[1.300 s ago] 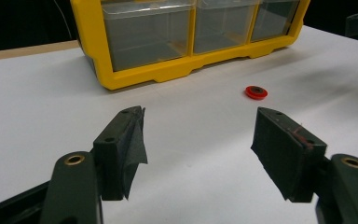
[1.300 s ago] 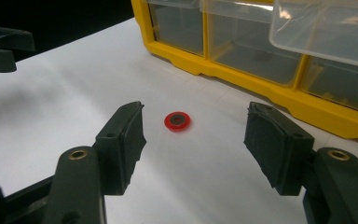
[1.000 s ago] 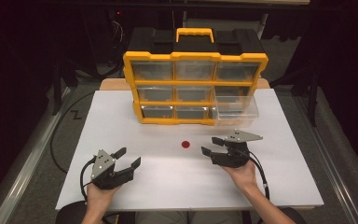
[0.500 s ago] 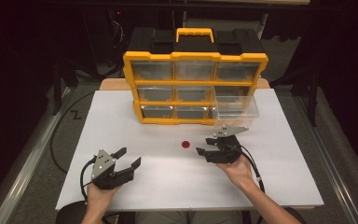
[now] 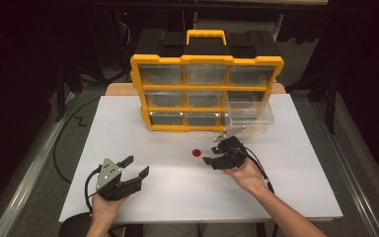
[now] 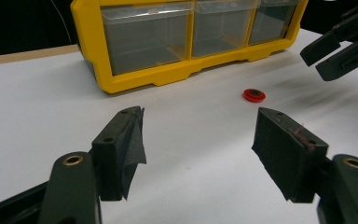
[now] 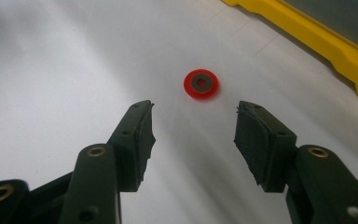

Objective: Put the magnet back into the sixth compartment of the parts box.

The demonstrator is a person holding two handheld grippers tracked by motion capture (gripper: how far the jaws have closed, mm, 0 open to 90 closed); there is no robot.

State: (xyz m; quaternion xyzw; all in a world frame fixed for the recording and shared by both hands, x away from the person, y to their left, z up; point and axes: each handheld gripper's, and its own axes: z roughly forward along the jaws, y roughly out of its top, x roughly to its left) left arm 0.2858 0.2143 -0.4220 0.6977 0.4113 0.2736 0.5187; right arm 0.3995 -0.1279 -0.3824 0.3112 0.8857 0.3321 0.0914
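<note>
A small red disc (image 5: 196, 152) with a dark centre lies flat on the white table (image 5: 177, 197), in front of the yellow drawer cabinet (image 5: 207, 74). My right gripper (image 5: 210, 154) hovers just right of the disc, pointing at it. Its jaws have just been closing and stand half open with nothing between them. In the right gripper view the disc (image 7: 201, 84) lies a little beyond the right gripper (image 7: 193, 126). My left gripper (image 5: 136, 166) rests open at the near left, empty. The left gripper view shows the left gripper (image 6: 198, 135), the disc (image 6: 254, 94) and the right gripper (image 6: 328, 49).
The cabinet's bottom right clear drawer (image 5: 249, 116) is pulled out over the table, just behind my right hand. Cables trail from both grippers toward the near edge. A metal rail (image 5: 24, 187) runs along the table's left side.
My right gripper has moved left and slightly forward toward the red disc, and its jaws have narrowed. The left gripper has stayed where it was.
</note>
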